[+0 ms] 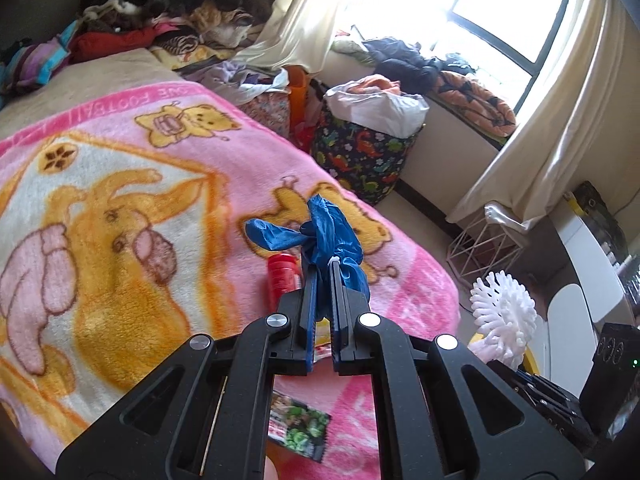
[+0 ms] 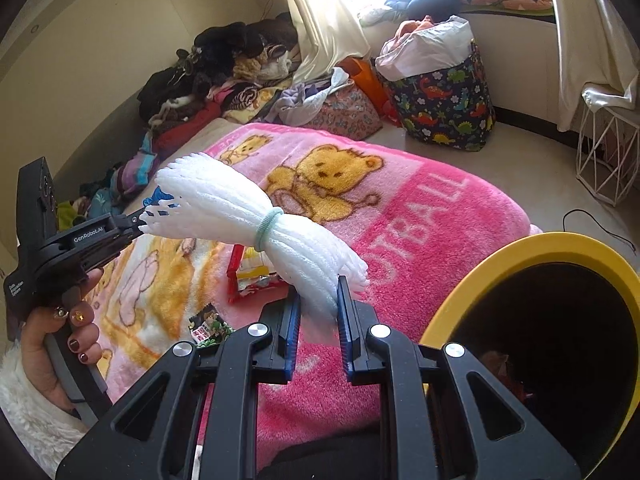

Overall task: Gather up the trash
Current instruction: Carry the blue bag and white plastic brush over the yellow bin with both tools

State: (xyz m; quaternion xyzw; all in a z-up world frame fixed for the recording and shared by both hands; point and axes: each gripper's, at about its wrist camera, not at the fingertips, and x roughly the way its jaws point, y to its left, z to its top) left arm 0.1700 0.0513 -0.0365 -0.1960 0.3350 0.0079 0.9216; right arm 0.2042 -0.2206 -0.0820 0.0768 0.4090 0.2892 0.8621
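Two pieces of trash are in hand and off the bed. A crumpled blue glove [image 1: 320, 236] is pinched between the pressed-together fingers of the left gripper [image 1: 326, 268], hanging above the pink blanket [image 1: 168, 184]. A white foam net bundle [image 2: 256, 224], tied at its middle with a pale green band [image 2: 269, 227], is clamped at one end by the right gripper [image 2: 318, 288], its jaws closed on the foam with a narrow gap between them.

The yellow-rimmed bin [image 2: 532, 248] stands just beside the right gripper, at the bed's edge, mouth open and dark inside; something appears to lie in it already, though I cannot tell what. Neither held item is over that mouth yet.

Still lying on the blanket: a red cylindrical container [image 1: 283, 276], a green printed sachet [image 1: 302, 428] and a red-and-yellow wrapper [image 2: 250, 276]. In my judgement the job is part done, with two drops and at least three pick-ups outstanding.

Pose: both grippers tilt downward across the bed. The left one sits to the left of the right, held in a hand [image 2: 60, 344] with painted nails and a white fleecy sleeve [image 2: 28, 412].
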